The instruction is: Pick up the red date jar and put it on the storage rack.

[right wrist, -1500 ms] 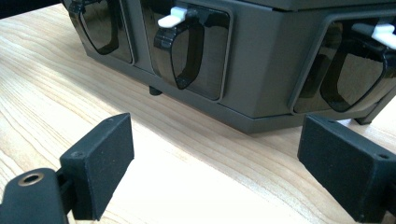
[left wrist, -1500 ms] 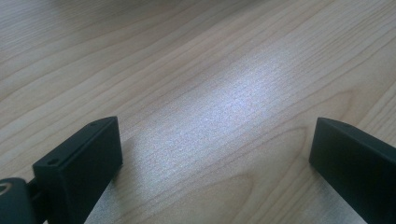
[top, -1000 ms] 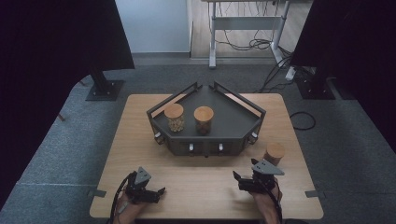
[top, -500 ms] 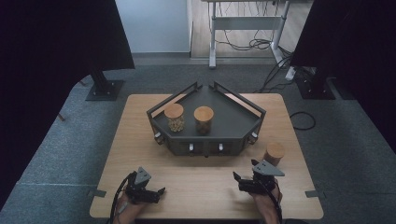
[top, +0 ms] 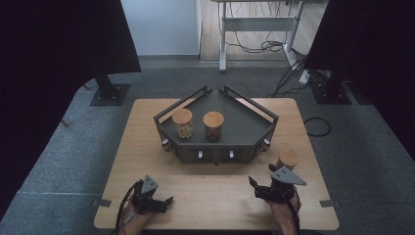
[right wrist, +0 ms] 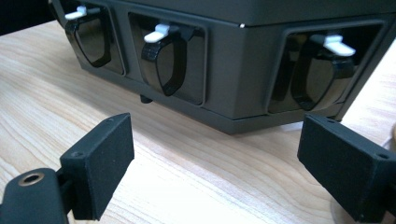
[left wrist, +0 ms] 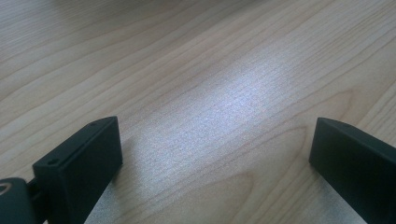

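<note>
Nothing moved since earlier frame; both grippers, left (top: 164, 201) and right (top: 254, 185), rest with jaws apart, empty; cork-lidded jar (top: 288, 159) just beside right gripper on table (top: 142, 147); better approach level, grip below lid.

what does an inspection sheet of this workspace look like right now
surface: light wooden table, bare in front of both hands.
job's things: dark angular tray mid-table, holding two cork-lidded jars, left jar and right jar; a third jar stands on the table off the tray's right corner, close to the right hand-held gripper.
clutter: nothing seen.
grippers: left hand-held gripper low over the table, jaws open, nothing between them; right one open too, facing the tray's front latches.
cables: one trails from each gripper; loose floor cables right of the table and under the far desk.
surroundings: grey carpet, black curtains on both sides.
</note>
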A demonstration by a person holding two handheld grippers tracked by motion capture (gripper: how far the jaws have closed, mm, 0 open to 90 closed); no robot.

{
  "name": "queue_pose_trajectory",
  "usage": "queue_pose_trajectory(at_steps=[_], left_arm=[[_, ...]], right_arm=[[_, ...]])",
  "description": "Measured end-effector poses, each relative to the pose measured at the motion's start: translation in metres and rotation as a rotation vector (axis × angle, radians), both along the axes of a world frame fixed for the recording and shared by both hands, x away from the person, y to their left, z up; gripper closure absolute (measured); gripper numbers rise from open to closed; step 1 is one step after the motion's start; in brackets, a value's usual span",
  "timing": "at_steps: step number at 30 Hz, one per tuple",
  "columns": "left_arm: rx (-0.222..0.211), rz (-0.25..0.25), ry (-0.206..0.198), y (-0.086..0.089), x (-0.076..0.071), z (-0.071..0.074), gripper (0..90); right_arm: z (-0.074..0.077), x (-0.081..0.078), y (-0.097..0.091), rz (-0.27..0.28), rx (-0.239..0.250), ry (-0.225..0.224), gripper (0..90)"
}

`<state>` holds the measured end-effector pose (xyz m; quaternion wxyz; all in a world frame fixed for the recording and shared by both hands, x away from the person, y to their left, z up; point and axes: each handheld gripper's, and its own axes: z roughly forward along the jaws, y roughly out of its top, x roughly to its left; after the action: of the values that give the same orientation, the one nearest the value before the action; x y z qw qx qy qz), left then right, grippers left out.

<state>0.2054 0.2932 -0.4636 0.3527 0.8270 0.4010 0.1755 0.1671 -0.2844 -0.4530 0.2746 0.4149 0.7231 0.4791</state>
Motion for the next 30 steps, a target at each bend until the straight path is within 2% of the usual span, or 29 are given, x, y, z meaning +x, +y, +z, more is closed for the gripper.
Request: queue_pose_trajectory(at_steps=[14, 30], left_arm=[[0.0, 0.0, 0.0, 0.0, 0.0, 0.0, 2.3], [0.0, 0.0, 0.0, 0.0, 0.0, 0.0, 2.3]], right_arm=[[0.004, -0.007, -0.012, -0.047, 0.025, -0.029, 10.4], [0.005, -0.006, -0.02, -0.088, 0.028, -0.04, 10.7]])
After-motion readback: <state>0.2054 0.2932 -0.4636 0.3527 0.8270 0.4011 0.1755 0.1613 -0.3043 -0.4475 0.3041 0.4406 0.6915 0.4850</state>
